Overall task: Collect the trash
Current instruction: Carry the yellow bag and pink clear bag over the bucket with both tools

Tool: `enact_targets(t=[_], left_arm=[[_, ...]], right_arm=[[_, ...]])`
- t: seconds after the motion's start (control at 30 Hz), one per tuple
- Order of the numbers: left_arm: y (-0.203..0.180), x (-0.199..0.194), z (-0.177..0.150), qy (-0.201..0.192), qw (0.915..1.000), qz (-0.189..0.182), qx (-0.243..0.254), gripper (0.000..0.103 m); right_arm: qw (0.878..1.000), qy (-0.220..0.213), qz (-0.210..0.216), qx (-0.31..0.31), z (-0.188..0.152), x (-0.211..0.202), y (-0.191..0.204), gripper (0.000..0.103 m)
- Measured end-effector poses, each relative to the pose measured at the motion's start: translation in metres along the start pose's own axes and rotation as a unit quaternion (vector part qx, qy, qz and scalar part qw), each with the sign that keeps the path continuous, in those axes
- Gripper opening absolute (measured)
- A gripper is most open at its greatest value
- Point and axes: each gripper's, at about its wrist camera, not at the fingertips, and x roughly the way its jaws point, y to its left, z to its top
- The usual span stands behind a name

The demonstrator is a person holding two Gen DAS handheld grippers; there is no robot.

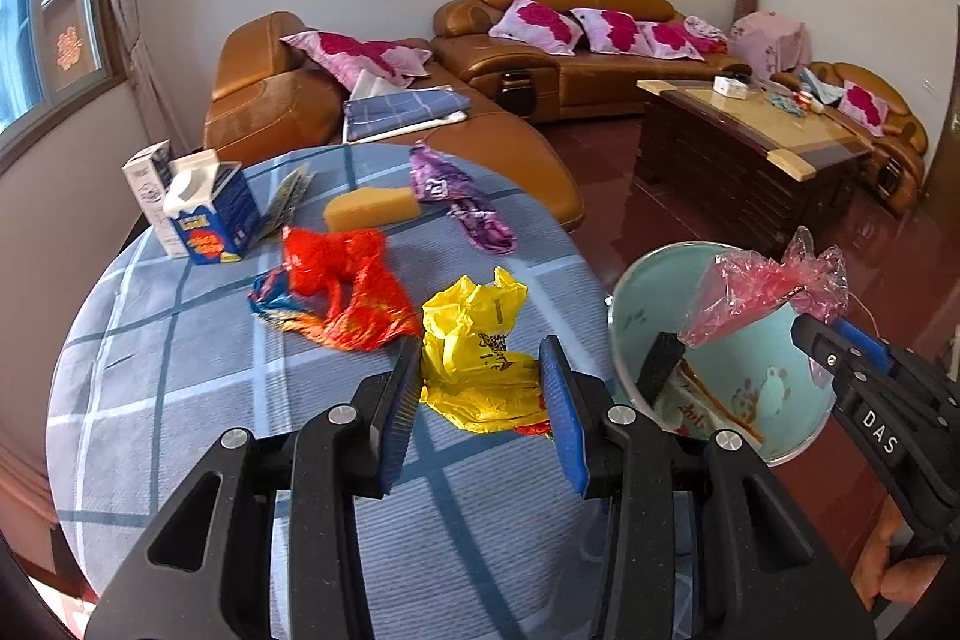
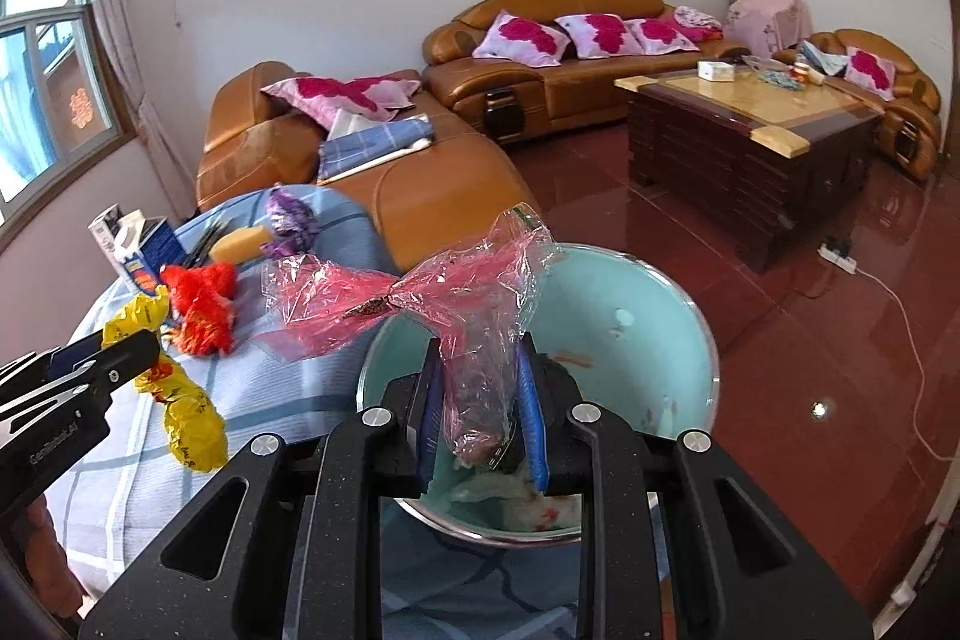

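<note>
Right gripper (image 2: pixel 477 412), lower centre of right view: pads pinched onto pink cellophane wrapper (image 2: pixel 420 304), thin, crinkled, translucent; held above the pale blue bin (image 2: pixel 660 316), presumably for dropping in.

Left gripper (image 1: pixel 480 400), lower centre of left view: jaws apart, flanking the yellow plastic bag (image 1: pixel 474 358); whether the pads press it cannot be told. Bag crumpled, glossy, printed; likely next pickup.

Table (image 1: pixel 180 400), centre left: round, under blue checked cloth.

Red wrapper (image 1: pixel 348 280), mid-frame: shiny, scrunched foil.

Purple wrapper (image 1: pixel 462 196), yellow sponge (image 1: pixel 372 208), two opened cartons (image 1: pixel 198 214), upper left: awaiting collection.
</note>
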Motion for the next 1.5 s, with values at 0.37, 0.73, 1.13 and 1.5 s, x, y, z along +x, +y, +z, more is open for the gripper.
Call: enact_targets(t=[0.37,0.73,1.13,1.5], left_arm=[[-0.03,0.011,0.009,0.001,0.9996,-0.016,0.021,0.04],[-0.068,0.032,0.019,0.006,0.9979,-0.04,0.05,0.04],[-0.098,0.059,0.022,0.022,0.9958,-0.06,0.066,0.04],[-0.113,0.086,0.025,0.038,0.9942,-0.071,0.072,0.04]], right_arm=[[0.999,-0.001,-0.027,0.02,0.001,0.007,-0.026,0.024],[0.996,0.011,-0.071,0.057,-0.002,0.02,-0.057,0.024],[0.992,0.031,-0.108,0.055,-0.009,0.035,-0.071,0.024],[0.991,0.055,-0.111,0.044,-0.014,0.048,-0.073,0.026]])
